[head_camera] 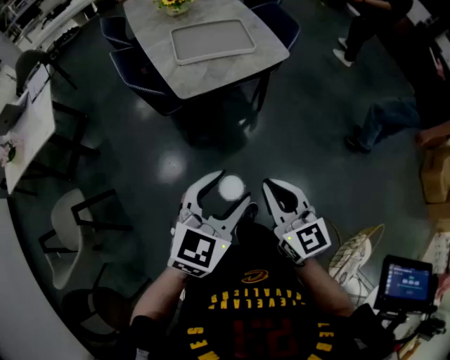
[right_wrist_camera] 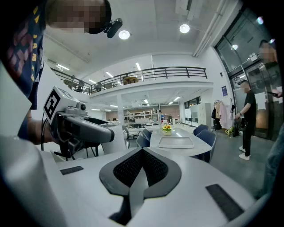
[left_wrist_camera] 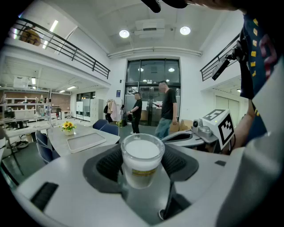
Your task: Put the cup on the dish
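Your left gripper (head_camera: 230, 190) has its jaws spread wide around a clear cup (left_wrist_camera: 141, 159) with a white top and a yellow label band. The pads press on both sides of the cup, which stands upright, off any surface and above the dark floor. Your right gripper (head_camera: 275, 190) sits just beside it at 3 o'clock, jaws brought fully together with nothing between them. Both grippers are close in front of your chest and point slightly downward. In the head view, a grey table (head_camera: 267, 49) stands well apart from the cup at 12 o'clock. On it lies an empty rectangular tray (head_camera: 212, 39), and a pot of yellow flowers (head_camera: 174, 5) sits at the tray's 11 o'clock, at the far end of the table. In the left gripper view the tray appears at 10 o'clock of the cup. In the same view two people (left_wrist_camera: 167, 108) stand by glass doors at 12 o'clock.
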`<state>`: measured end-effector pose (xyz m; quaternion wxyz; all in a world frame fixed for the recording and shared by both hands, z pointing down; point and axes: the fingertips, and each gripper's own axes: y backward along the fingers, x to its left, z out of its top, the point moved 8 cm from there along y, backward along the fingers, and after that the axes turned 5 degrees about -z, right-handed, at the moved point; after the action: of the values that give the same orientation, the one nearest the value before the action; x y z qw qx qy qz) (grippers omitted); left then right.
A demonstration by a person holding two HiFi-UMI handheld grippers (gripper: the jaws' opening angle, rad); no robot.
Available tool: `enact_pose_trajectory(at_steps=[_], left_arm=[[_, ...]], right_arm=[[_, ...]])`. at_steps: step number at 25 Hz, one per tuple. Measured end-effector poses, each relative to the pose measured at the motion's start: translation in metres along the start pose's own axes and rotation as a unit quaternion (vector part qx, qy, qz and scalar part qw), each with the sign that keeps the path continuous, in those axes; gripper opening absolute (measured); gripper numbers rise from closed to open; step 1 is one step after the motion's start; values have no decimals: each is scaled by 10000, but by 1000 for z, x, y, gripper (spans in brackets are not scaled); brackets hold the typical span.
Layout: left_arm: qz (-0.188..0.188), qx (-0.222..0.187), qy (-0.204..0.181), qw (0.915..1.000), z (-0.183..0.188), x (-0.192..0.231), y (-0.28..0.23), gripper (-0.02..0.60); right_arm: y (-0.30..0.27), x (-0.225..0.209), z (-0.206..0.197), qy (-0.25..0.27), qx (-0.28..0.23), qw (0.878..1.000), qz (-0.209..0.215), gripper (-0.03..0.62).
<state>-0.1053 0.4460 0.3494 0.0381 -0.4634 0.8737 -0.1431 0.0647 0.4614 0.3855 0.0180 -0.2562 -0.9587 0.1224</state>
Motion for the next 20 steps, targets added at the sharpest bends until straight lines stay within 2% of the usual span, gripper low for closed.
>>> enact_pose_trajectory(at_steps=[10, 14, 15, 18, 20], left_arm=[[-232, -29, -160, 9996, 33, -56, -11, 270], [-267, 27, -275, 9993, 49, -63, -26, 270], [-258, 53, -343, 9991, 53, -63, -30, 270], [-290, 106, -361, 9989, 63, -70, -40, 270], [-295, 141, -304, 9990, 67, -76, -44, 270]], right_arm=[[61, -10, 9, -254, -413, 9988, 21, 8], [69, -23, 5, -458, -448, 9976, 271, 17], [69, -26, 5, -468, -466, 9971, 384, 86], [75, -33, 10, -394, -531, 9951, 737, 187], [79, -35, 15, -174, -632, 9933, 950, 215]])
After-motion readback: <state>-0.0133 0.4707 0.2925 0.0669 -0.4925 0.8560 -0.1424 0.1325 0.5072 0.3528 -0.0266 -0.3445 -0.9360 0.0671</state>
